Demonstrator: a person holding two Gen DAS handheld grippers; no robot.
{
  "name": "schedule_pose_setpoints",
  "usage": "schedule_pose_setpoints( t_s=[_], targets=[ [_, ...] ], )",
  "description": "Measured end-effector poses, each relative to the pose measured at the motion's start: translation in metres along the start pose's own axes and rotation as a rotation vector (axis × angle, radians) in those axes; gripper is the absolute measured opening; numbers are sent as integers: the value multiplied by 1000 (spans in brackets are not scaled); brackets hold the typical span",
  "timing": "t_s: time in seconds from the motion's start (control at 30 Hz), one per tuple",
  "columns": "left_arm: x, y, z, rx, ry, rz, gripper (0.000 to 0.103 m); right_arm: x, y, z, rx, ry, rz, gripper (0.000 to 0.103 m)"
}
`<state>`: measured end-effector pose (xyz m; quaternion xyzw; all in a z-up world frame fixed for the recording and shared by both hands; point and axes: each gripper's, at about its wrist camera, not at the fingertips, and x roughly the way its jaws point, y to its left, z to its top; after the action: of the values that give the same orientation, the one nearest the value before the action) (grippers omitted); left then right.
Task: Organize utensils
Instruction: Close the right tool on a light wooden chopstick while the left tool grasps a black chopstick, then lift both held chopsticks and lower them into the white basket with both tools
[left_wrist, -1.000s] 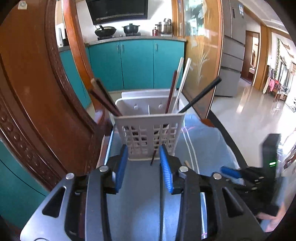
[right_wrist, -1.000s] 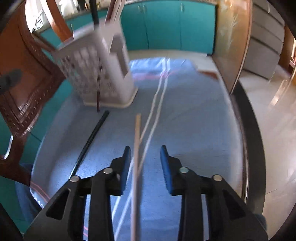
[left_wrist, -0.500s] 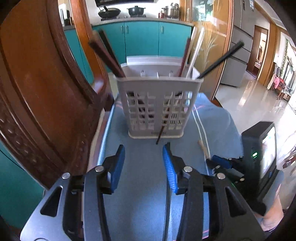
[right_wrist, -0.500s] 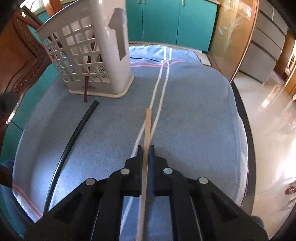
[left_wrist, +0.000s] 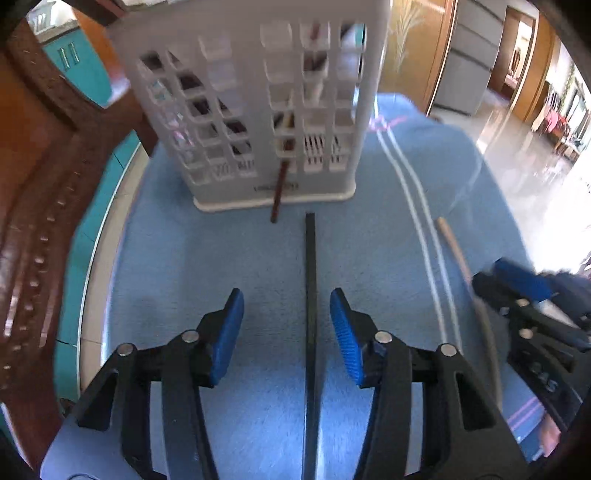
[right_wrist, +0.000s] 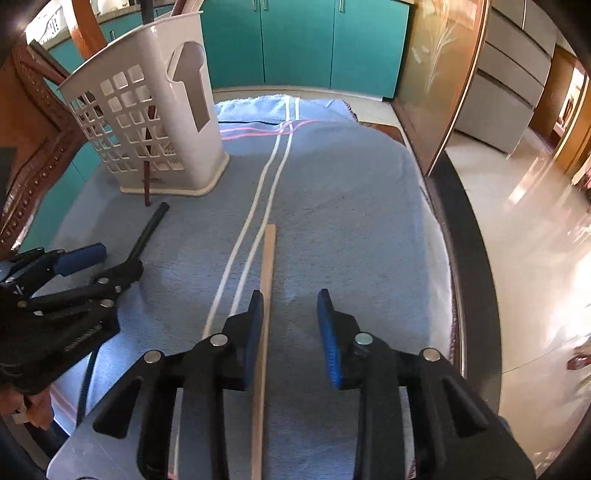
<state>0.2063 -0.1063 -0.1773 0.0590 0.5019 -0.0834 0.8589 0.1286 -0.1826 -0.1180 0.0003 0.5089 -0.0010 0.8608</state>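
Since a second ago the left claw (left_wrist: 286, 328) has dropped toward the blue towel (left_wrist: 221, 258), jaws opening half-wide around the black chopstick (left_wrist: 310, 295), white basket (left_wrist: 258, 110) looming ahead. Right view: right claw (right_wrist: 290, 332) is reopening, angled down, wooden chopstick (right_wrist: 267, 266) lying against its left pad, ungripped.

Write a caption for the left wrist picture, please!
Left gripper open around a black chopstick on the blue towel, below the white basket.
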Motion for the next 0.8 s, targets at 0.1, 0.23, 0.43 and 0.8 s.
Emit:
schedule_pose_setpoints(
  t_s=[0.1,0.23,0.43,0.8],
  targets=[
    [7,-3,-1,6,-2,9,52,1,-3,-3,5,8,1,34],
    [8,-2,1,3,-2,10,54,8,0,-3,0,19,1,40],
    [8,-2,-1,-6,-7,-42,36,16,9,1,-32,6,-17,46],
    [-3,14,-13,-36,-14,-52,7,-4,5,12,5,-62,62,6]
  ],
)
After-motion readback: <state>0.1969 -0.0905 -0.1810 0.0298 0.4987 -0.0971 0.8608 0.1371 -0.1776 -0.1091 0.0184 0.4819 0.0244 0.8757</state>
